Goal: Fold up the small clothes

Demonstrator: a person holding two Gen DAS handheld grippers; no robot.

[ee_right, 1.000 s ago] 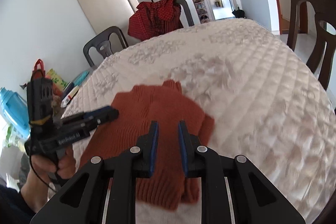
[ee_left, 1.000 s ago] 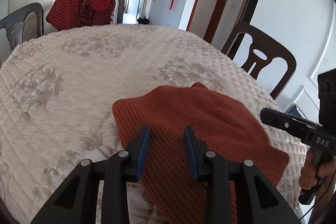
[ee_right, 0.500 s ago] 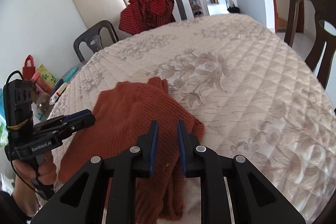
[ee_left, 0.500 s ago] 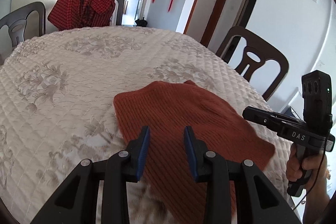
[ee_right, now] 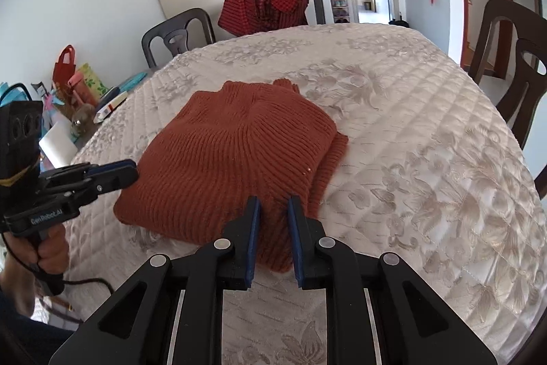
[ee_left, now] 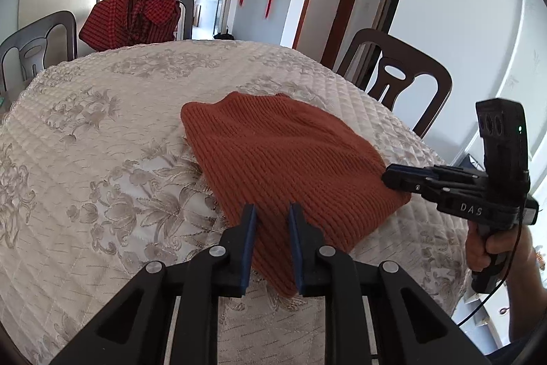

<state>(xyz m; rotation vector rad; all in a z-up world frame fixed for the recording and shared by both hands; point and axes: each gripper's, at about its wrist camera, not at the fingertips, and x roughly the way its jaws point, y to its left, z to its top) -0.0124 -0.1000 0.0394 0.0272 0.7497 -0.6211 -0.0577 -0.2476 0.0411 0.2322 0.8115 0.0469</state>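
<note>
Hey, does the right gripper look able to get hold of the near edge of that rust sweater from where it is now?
Probably yes. The right gripper sits open right at the near edge of the rust sweater, knit showing between its fingers, and nothing lies between them. The left gripper is off at the sweater's other side.

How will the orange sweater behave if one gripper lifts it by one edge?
The sweater is thick ribbed knit, so it will probably droop. It lies in folded layers, so these may fall open. On the quilted cloth it would likely drag, not slide.

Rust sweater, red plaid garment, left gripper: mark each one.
rust sweater (ee_right: pixel 239 153), right wrist view, middle of top fold
red plaid garment (ee_right: pixel 265 5), right wrist view, bunched cloth on chair back
left gripper (ee_left: pixel 271 214), left wrist view, gap between fingertips
</note>
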